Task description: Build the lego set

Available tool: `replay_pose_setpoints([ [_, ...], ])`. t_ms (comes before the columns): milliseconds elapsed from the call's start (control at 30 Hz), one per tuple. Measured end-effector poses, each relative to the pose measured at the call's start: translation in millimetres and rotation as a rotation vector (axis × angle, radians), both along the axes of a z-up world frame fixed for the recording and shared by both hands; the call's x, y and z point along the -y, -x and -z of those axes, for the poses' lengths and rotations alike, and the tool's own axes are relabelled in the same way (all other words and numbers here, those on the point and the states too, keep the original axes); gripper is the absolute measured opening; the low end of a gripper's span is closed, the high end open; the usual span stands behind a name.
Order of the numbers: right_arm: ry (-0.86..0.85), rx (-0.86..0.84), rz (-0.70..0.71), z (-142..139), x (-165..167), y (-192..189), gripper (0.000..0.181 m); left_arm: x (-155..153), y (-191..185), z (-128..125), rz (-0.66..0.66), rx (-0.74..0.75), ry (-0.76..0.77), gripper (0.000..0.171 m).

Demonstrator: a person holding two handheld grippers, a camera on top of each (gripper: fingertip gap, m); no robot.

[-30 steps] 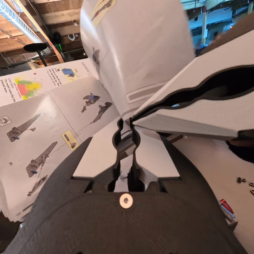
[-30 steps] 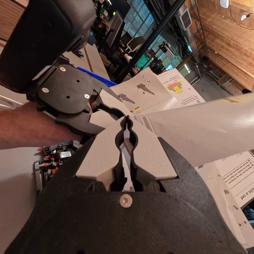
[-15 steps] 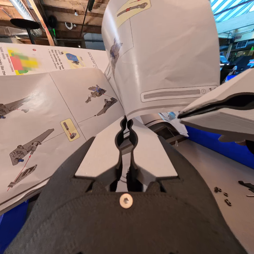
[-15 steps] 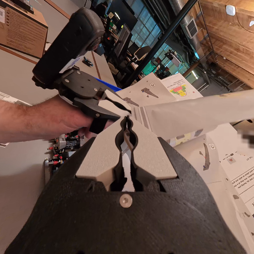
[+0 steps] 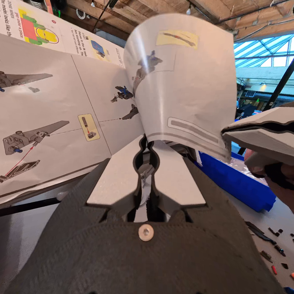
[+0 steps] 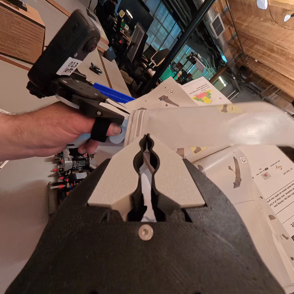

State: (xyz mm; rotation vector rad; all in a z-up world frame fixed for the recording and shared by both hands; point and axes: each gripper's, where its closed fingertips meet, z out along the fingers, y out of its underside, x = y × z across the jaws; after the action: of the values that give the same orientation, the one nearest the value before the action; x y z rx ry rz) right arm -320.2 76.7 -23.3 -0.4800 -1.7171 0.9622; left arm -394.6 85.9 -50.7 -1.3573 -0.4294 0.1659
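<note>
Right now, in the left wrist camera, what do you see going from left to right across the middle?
Open instruction booklet → curled-up page → right gripper → blue bin.

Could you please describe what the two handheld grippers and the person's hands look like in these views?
Both the left gripper and right gripper have pale grey wedge fingers with wavy black inner edges, set in a textured black body with one silver screw. The left one carries a black camera block bearing a white label. The hand is bare, a black strap over one finger.
</note>
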Motion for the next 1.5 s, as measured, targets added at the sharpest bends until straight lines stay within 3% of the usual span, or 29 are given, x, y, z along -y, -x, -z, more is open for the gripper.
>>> replay_pose_setpoints([
  [300, 0.073, -0.111, 0.04, -19.8, -16.3, -6.1, 0.0, 5.5, 5.5, -2.5, 0.027, 0.039, -0.041, 0.0],
  [600, 0.09, -0.044, 0.095, -18.5, -32.4, -34.1, 0.0, 6.4, 6.4, -5.7, 0.055, 0.029, -0.006, 0.0],
  [900, 0.079, 0.05, 0.185, 2.3, -53.2, -84.9, 0.0, 12.1, 6.5, -10.3, 0.084, 0.076, -0.041, 0.0],
  [1233, 0.119, -0.004, 0.46, -38.2, -140.7, -191.1, 0.002, 16.7, 6.0, -19.8, 0.085, 0.065, -0.052, 0.0],
  [1333, 0.144, 0.093, 0.533, -20.2, -163.4, -213.7, 0.005, 17.4, 5.5, -22.5, 0.082, 0.063, -0.06, 0.0],
  [1500, 0.215, 0.251, 0.568, 34.2, -178.0, -227.9, 0.01, 16.3, -1.3, -27.5, 0.076, 0.023, -0.051, 0.0],
])
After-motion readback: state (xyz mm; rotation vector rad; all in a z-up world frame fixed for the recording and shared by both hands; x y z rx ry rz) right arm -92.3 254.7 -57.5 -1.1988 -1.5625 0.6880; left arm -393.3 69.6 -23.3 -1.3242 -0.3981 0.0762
